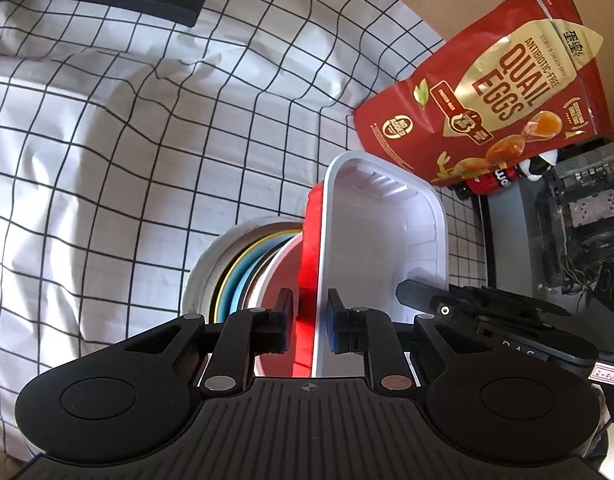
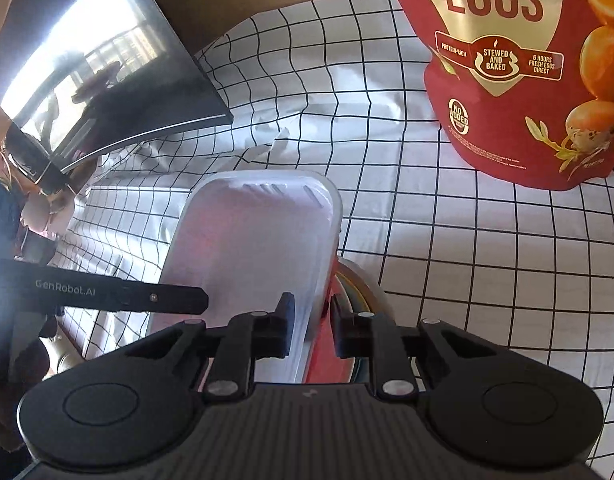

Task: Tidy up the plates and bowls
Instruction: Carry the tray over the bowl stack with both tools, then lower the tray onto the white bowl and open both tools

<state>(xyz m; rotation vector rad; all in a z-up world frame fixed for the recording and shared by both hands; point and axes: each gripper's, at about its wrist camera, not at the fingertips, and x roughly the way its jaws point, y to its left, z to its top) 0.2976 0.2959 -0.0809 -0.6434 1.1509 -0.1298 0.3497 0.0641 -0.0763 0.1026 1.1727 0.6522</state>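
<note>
A white rectangular dish [image 1: 387,240] [image 2: 247,248] sits nested in a red dish [image 1: 309,248] [image 2: 327,360] over a stack of round plates and bowls [image 1: 227,276] [image 2: 367,292] in white, yellow and blue. My left gripper [image 1: 310,316] is shut on one long rim, with the red and white edges between its pads. On the opposite long rim, my right gripper [image 2: 311,320] is shut on the white edge, and the red dish shows beside it. Each view shows the other gripper's finger [image 1: 415,296] [image 2: 167,300] across the dish.
A red quail-egg pouch [image 1: 487,92] [image 2: 507,80] stands on the checked cloth [image 1: 107,140] just beyond the dish. A dark glossy screen [image 2: 107,80] lies at the cloth's far corner. Computer parts [image 1: 579,208] and a red can [image 1: 491,180] sit past the cloth's edge.
</note>
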